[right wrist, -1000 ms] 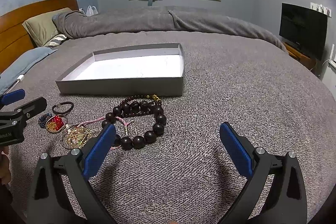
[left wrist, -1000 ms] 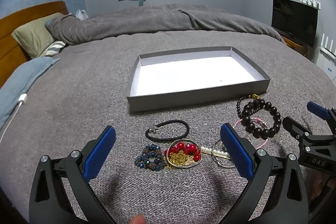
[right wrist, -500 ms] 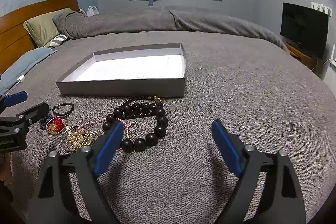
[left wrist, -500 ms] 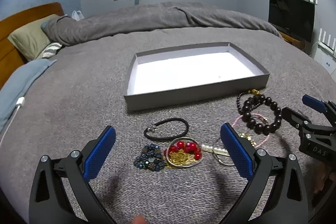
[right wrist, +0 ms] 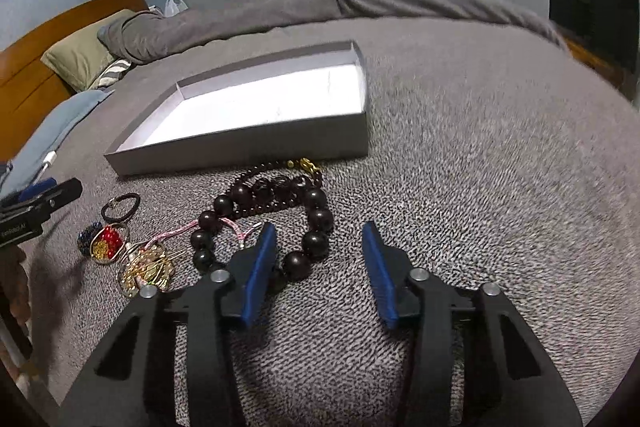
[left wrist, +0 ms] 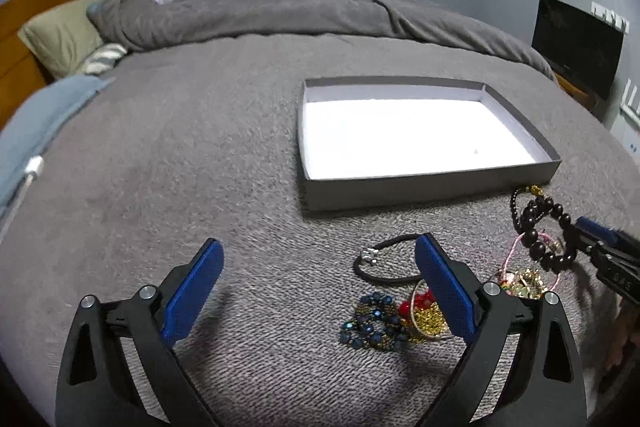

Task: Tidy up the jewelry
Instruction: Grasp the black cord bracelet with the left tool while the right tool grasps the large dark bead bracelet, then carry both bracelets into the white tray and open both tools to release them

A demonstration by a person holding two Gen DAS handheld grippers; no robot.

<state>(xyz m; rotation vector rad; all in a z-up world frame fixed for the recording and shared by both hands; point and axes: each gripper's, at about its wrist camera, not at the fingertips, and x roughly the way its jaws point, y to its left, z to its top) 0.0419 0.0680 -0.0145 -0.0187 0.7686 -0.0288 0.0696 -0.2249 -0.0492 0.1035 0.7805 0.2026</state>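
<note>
A shallow grey tray [left wrist: 420,189] with a white floor lies on the grey bedspread. In front of it lie a black hair tie [left wrist: 384,263], a blue bead bracelet [left wrist: 372,325], a ring of red and gold beads [left wrist: 422,309], a gold tangle [left wrist: 524,285] and a dark bead bracelet [left wrist: 538,247]. My left gripper [left wrist: 318,255] is open over bare bedspread, left of the pile. My right gripper [right wrist: 318,229] hangs low over the dark bead bracelet [right wrist: 223,205] with its jaws closing. The bracelet's right-hand beads lie between the pads, which do not press on them.
A wooden headboard [left wrist: 24,27], pillows [left wrist: 64,35] and a rumpled duvet [left wrist: 280,15] are at the far side. A white charger plug [left wrist: 34,167] lies on a blue blanket at the left. A dark screen [left wrist: 576,51] stands at the right. Grey tray [right wrist: 248,151] is ahead-left of my right gripper.
My right gripper's jaws have narrowed and it has come forward and down onto the dark bead bracelet. My left gripper has swung left, so the tray and jewelry sit further right in its view.
</note>
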